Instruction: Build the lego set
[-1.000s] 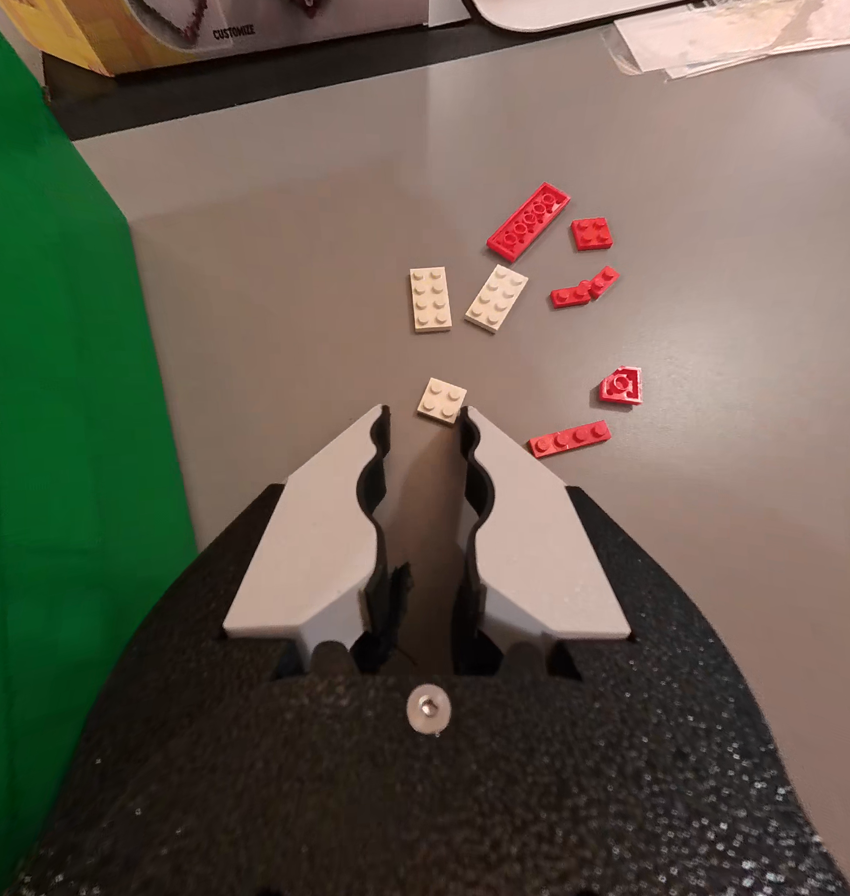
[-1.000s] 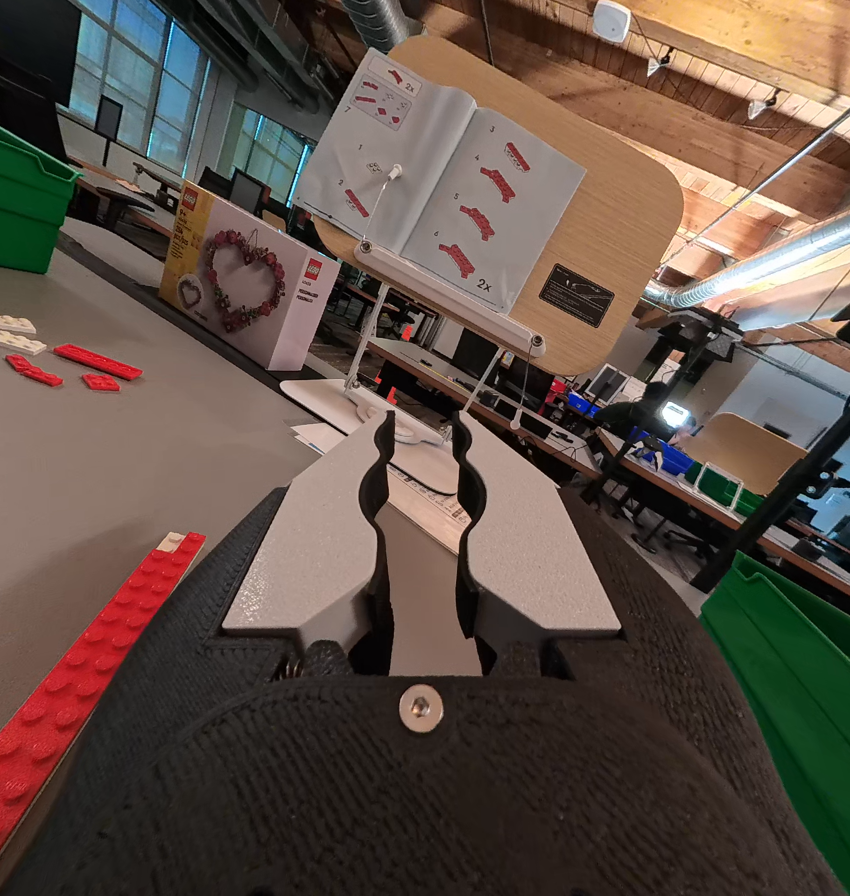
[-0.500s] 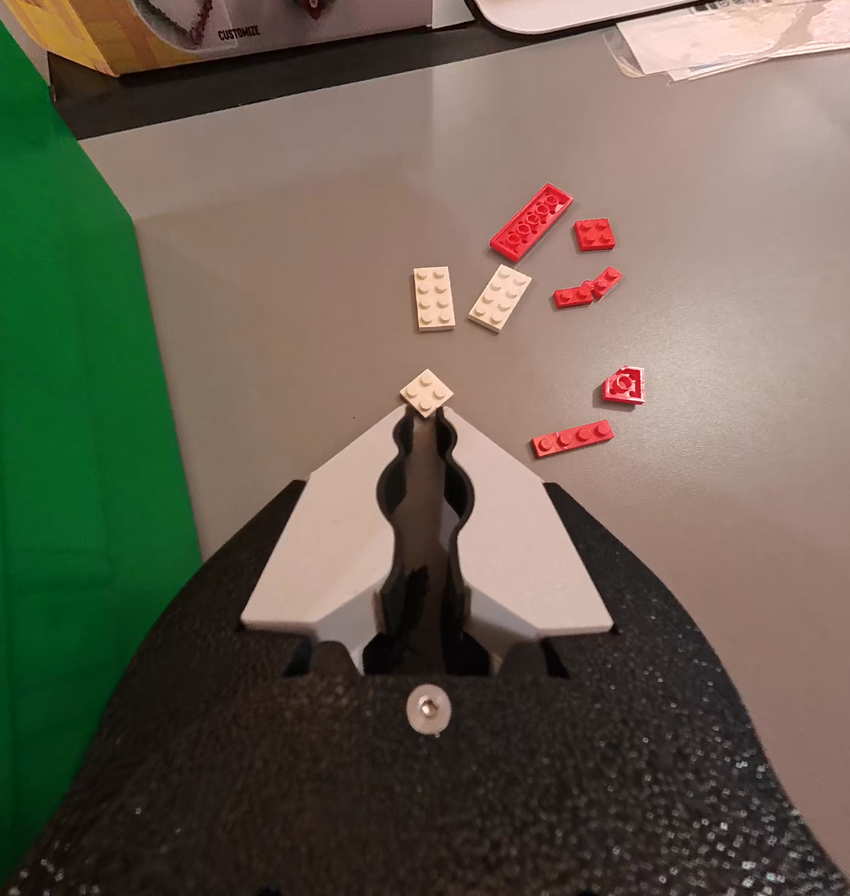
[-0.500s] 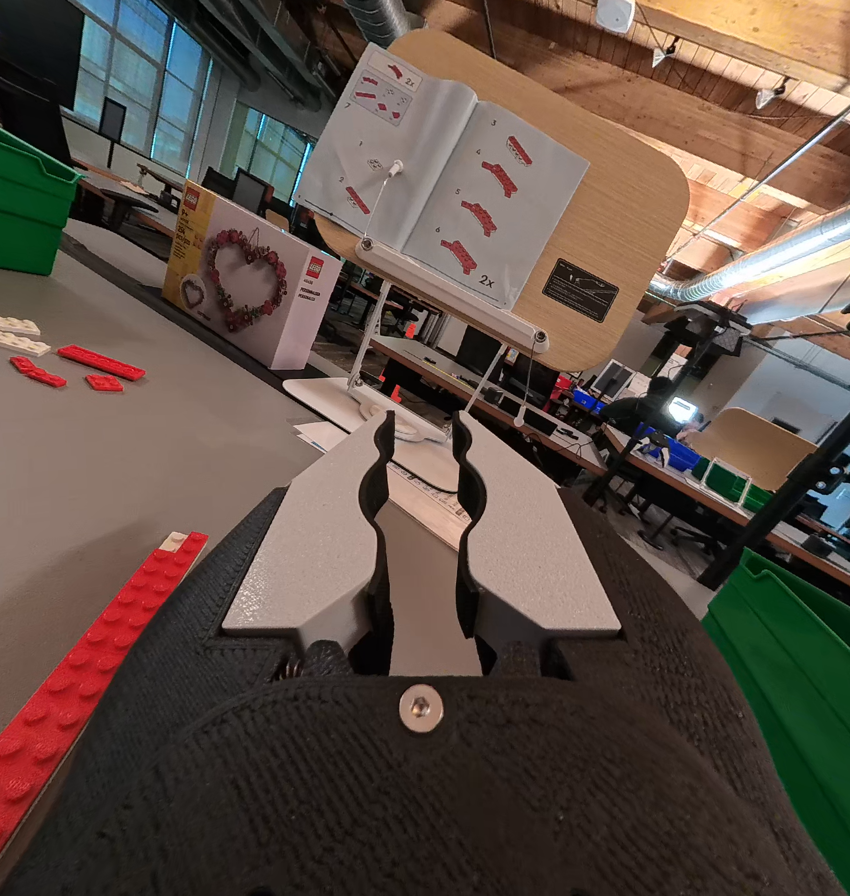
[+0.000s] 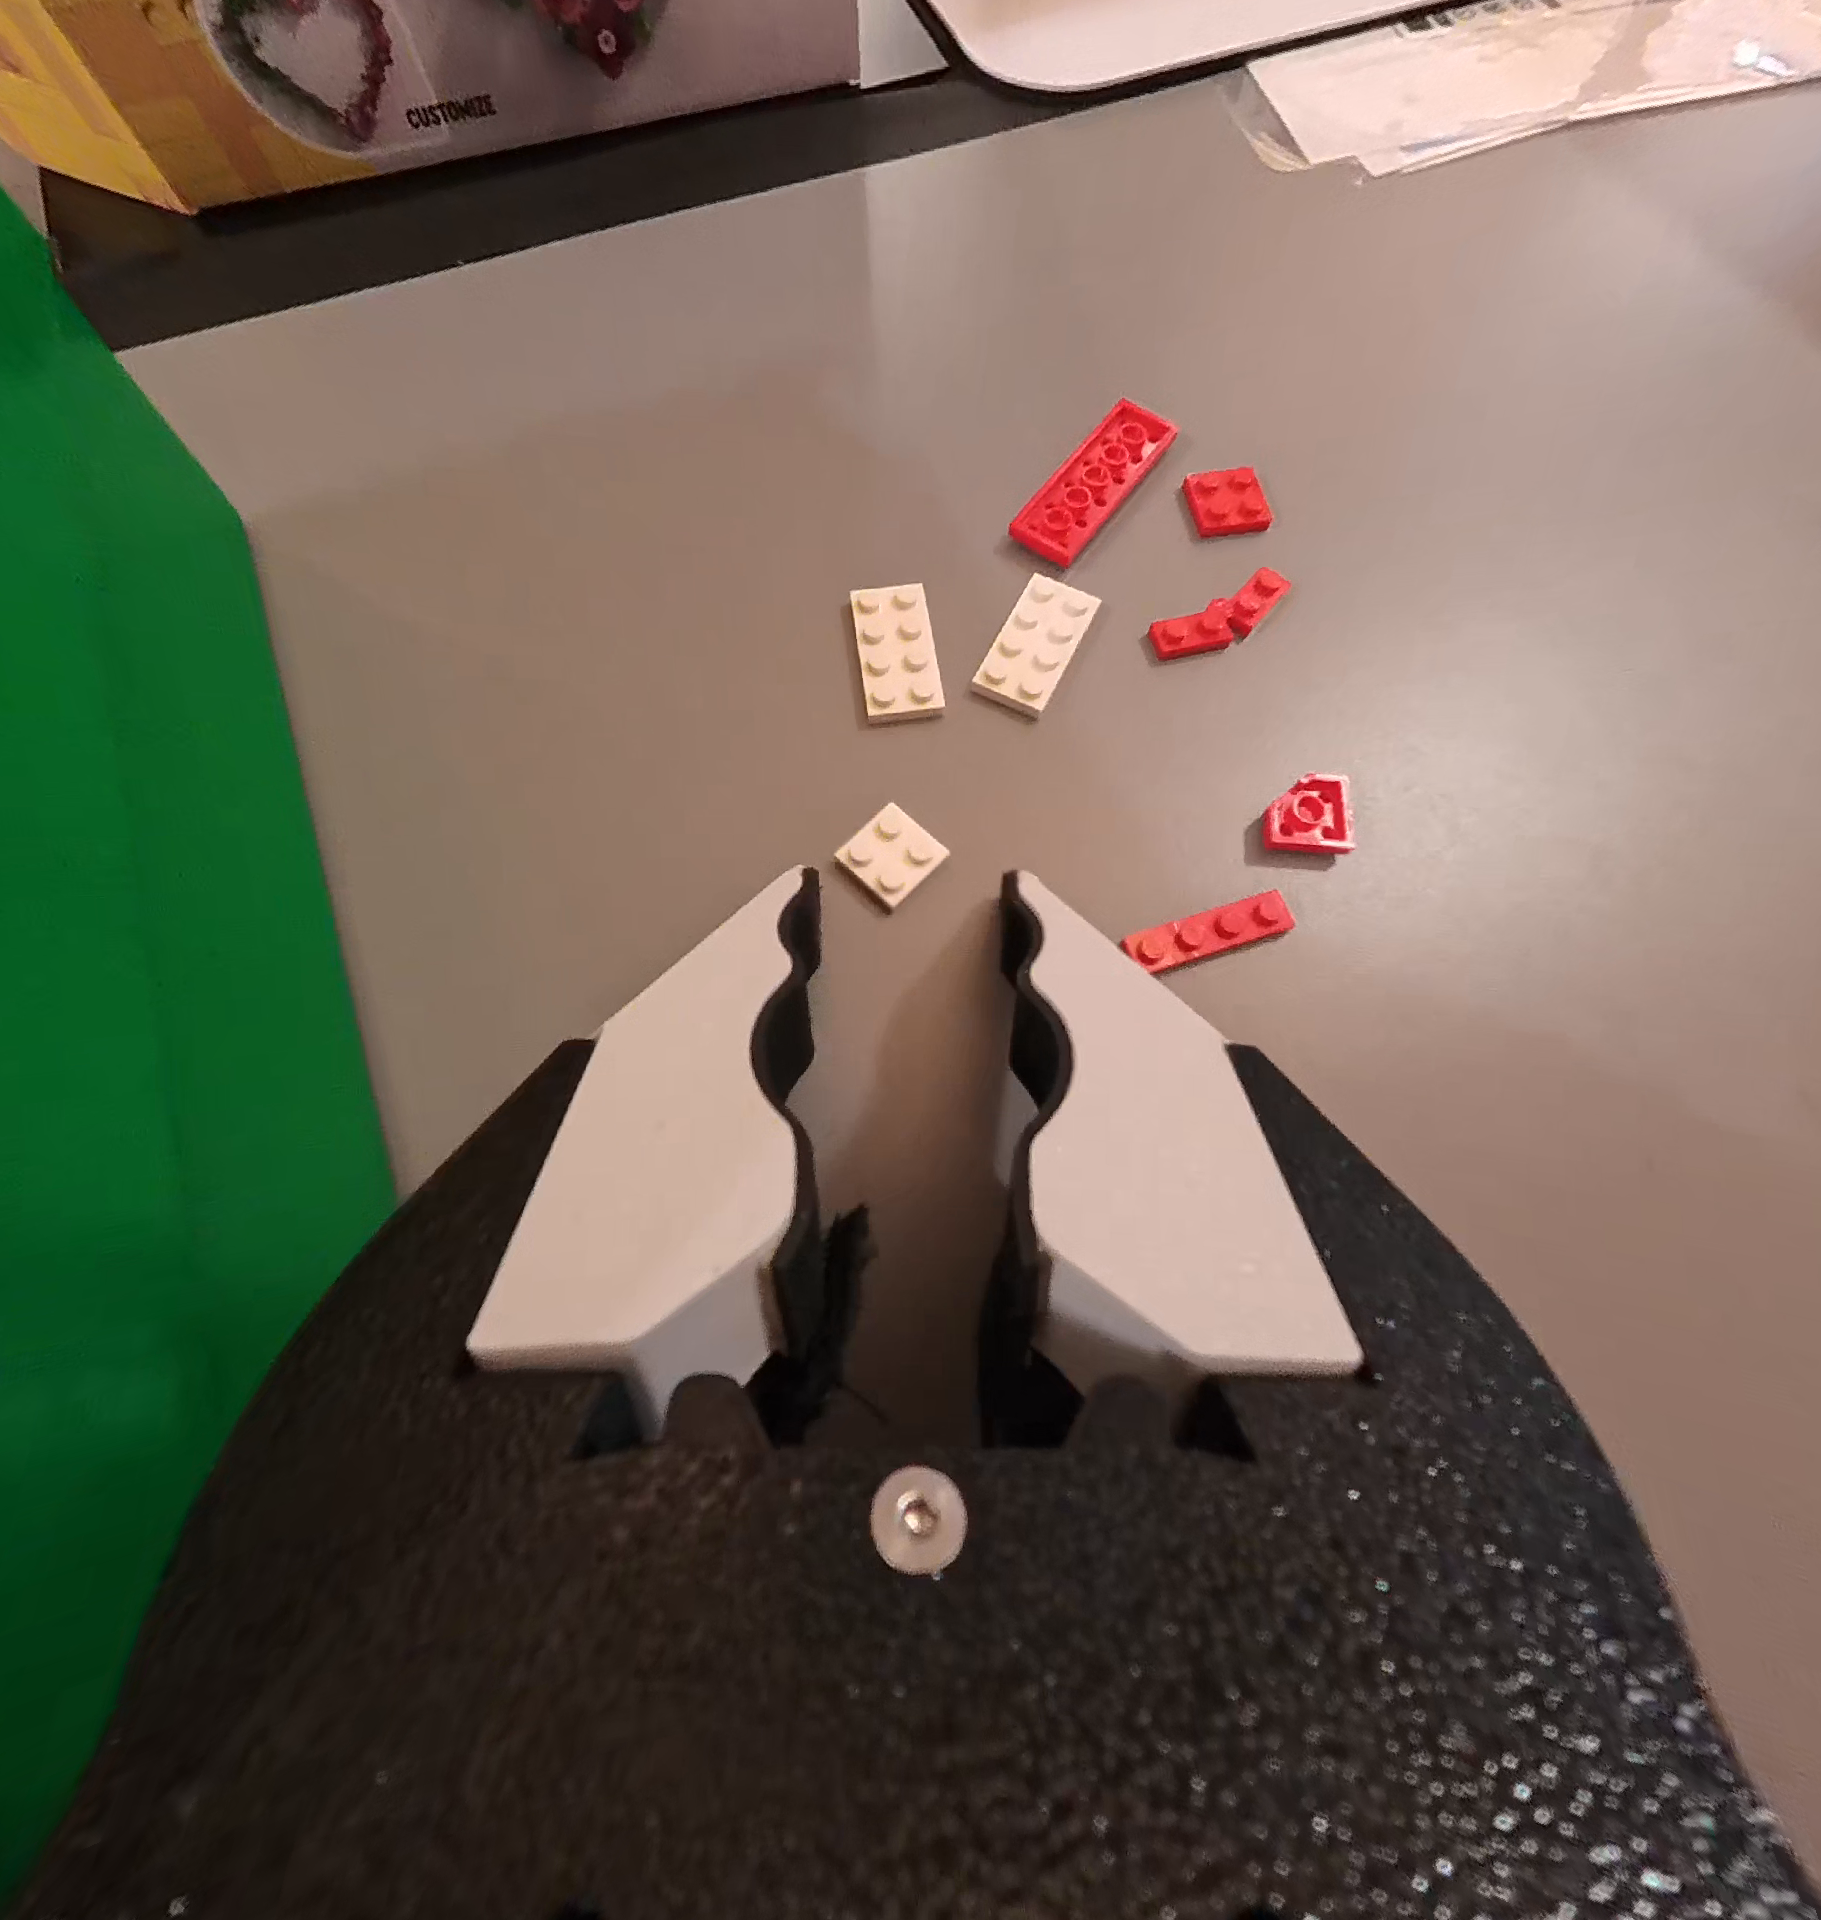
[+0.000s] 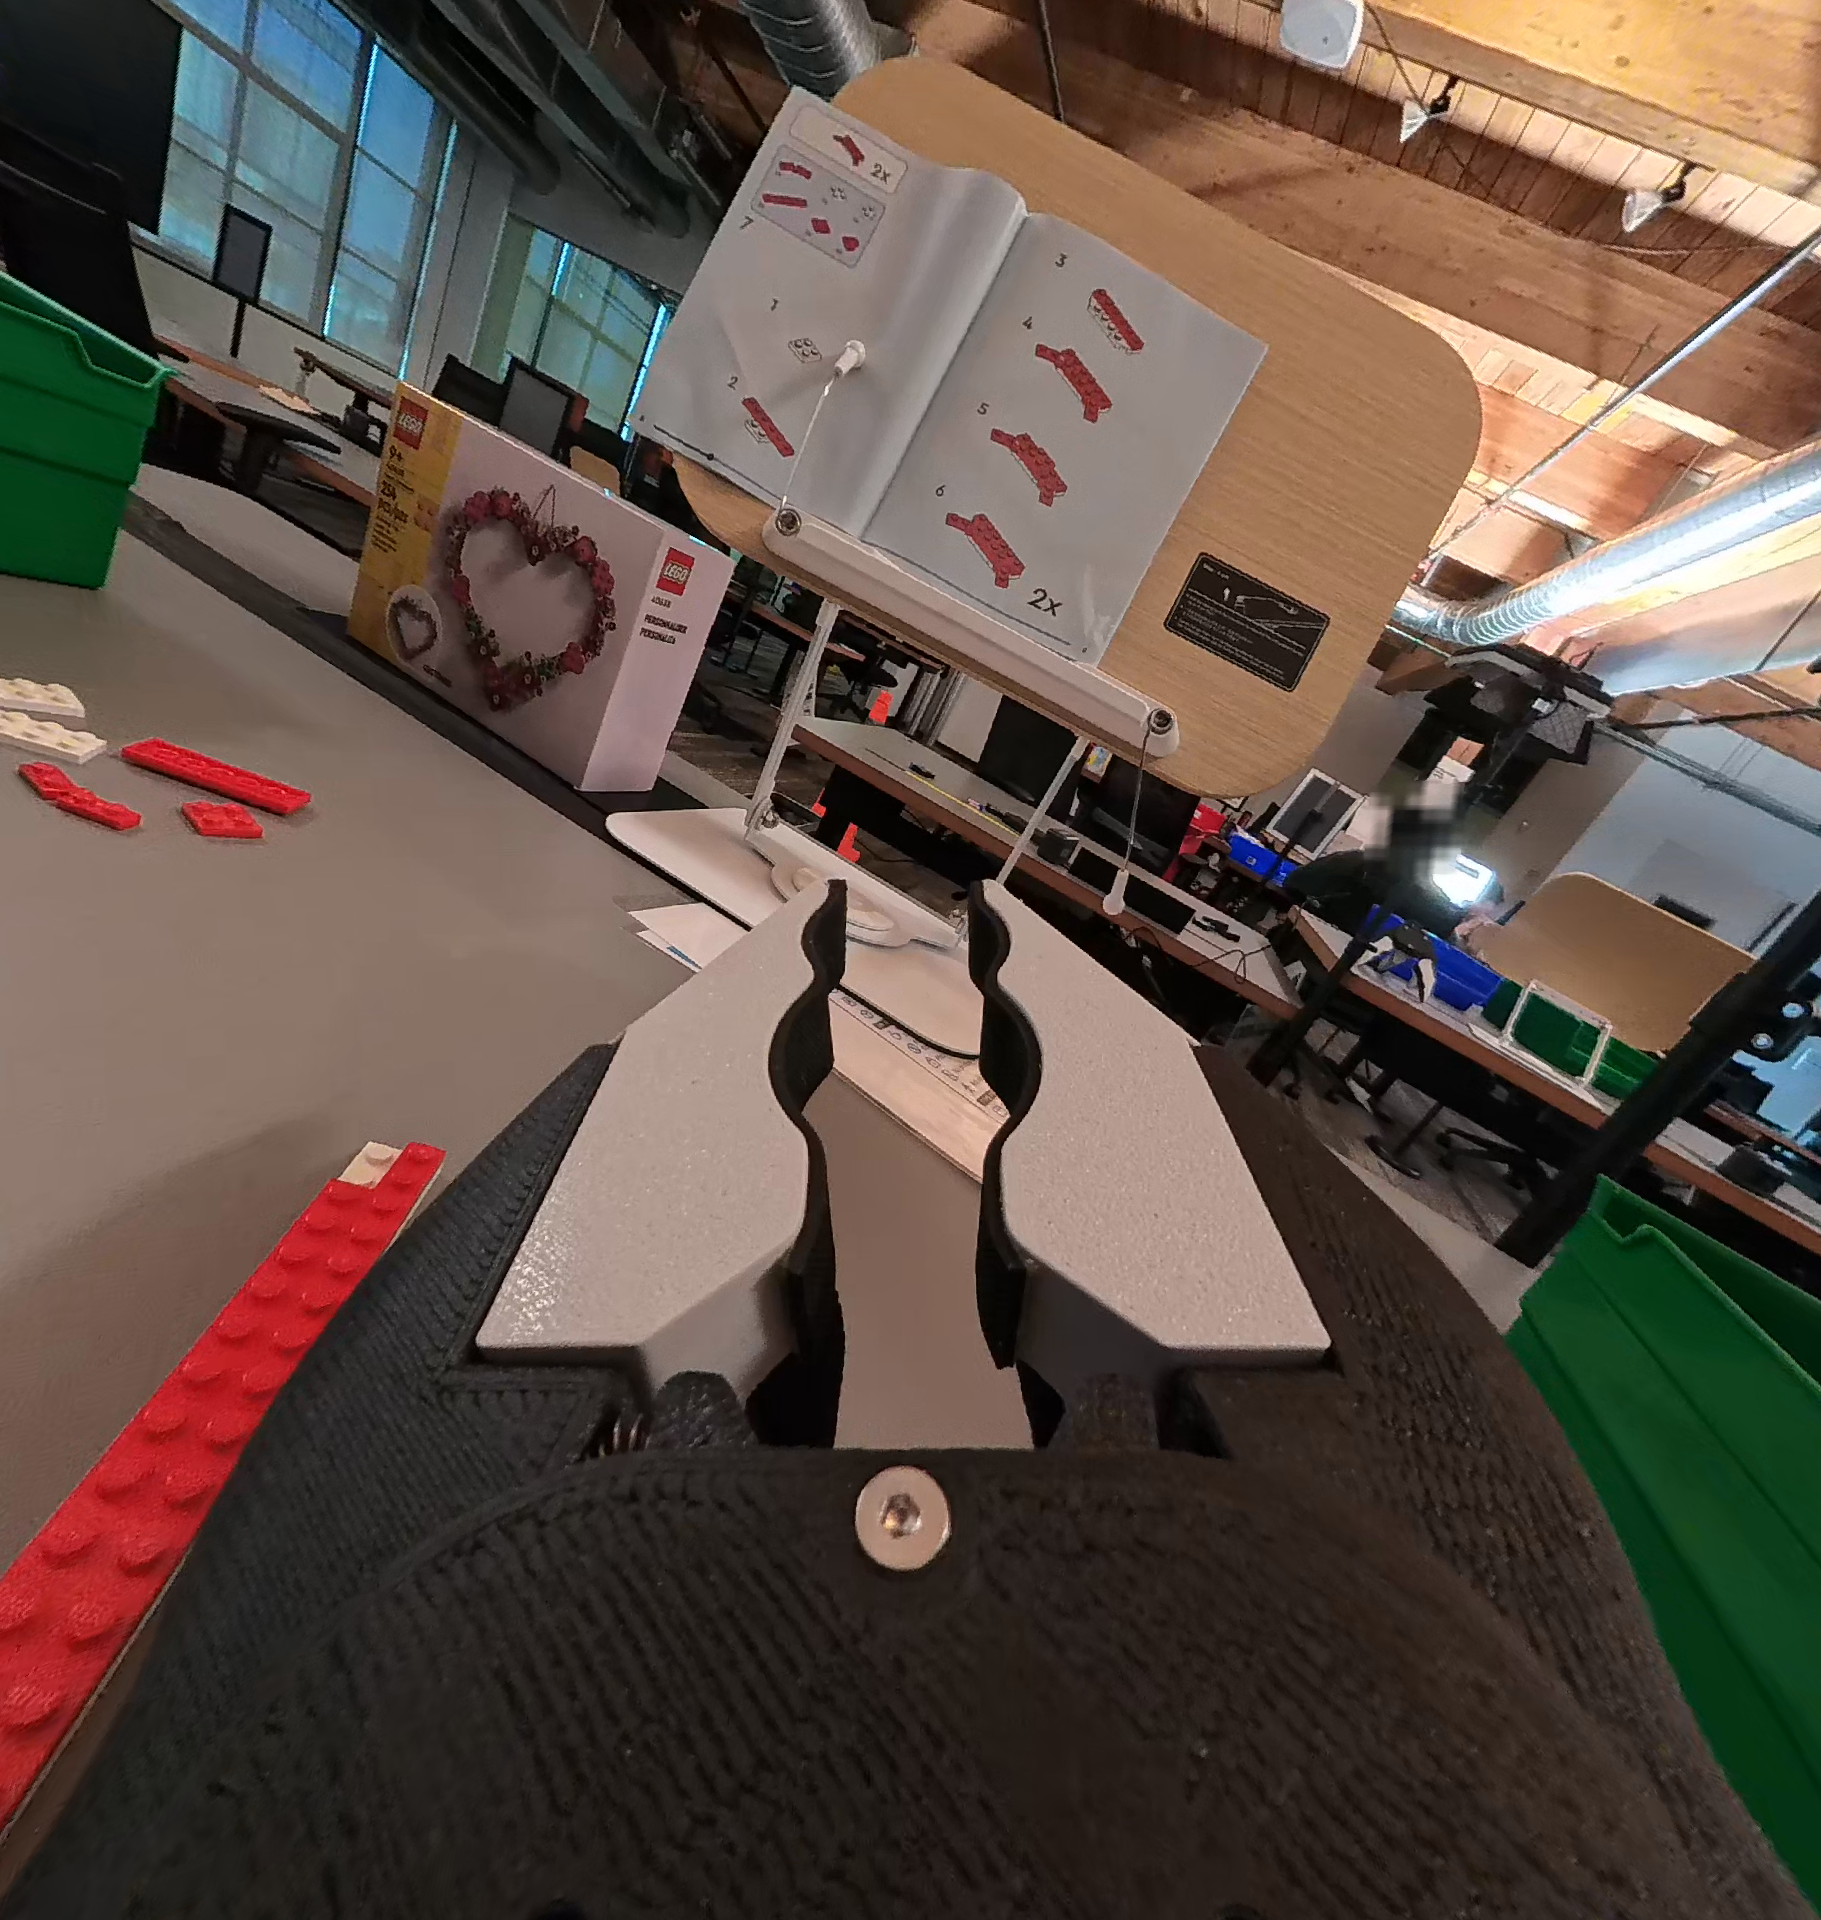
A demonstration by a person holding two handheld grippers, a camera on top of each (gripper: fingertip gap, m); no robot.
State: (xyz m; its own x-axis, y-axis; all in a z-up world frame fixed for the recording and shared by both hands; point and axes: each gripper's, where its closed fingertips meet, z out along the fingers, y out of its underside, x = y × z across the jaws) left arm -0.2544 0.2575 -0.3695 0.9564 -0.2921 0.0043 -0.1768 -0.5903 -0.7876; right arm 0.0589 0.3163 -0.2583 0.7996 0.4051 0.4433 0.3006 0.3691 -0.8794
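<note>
My left gripper (image 5: 904,896) is open and empty, its tips just short of a small white square plate (image 5: 891,855) lying on the grey table (image 5: 573,520). Beyond it lie two white 2x4 plates (image 5: 895,651) (image 5: 1037,644) and several red pieces: a long upside-down plate (image 5: 1093,481), a small square (image 5: 1227,501), a hinged pair (image 5: 1218,616), a wedge (image 5: 1308,816) and a narrow strip (image 5: 1209,930). My right gripper (image 6: 906,904) is open and empty, held low over the table. A long red plate (image 6: 158,1455) with a white piece under its far end lies at its left.
A green bin (image 5: 75,935) stands close on my left gripper's left. A second green bin (image 6: 1716,1455) is at my right gripper's right. The set's box (image 6: 532,603), an instruction booklet on a wooden stand (image 6: 989,416) and plastic bags (image 5: 1560,83) are at the table's far side. Left tips to right tips: about 35 cm. The long upside-down plate (image 5: 1093,481) lies some 10 cm from my left tips, 25 cm from my right tips.
My left gripper shut at the small white plate, turning it to a diamond angle, then opened again and drew back a little. The plate stays on the table. My right gripper barely moved.
</note>
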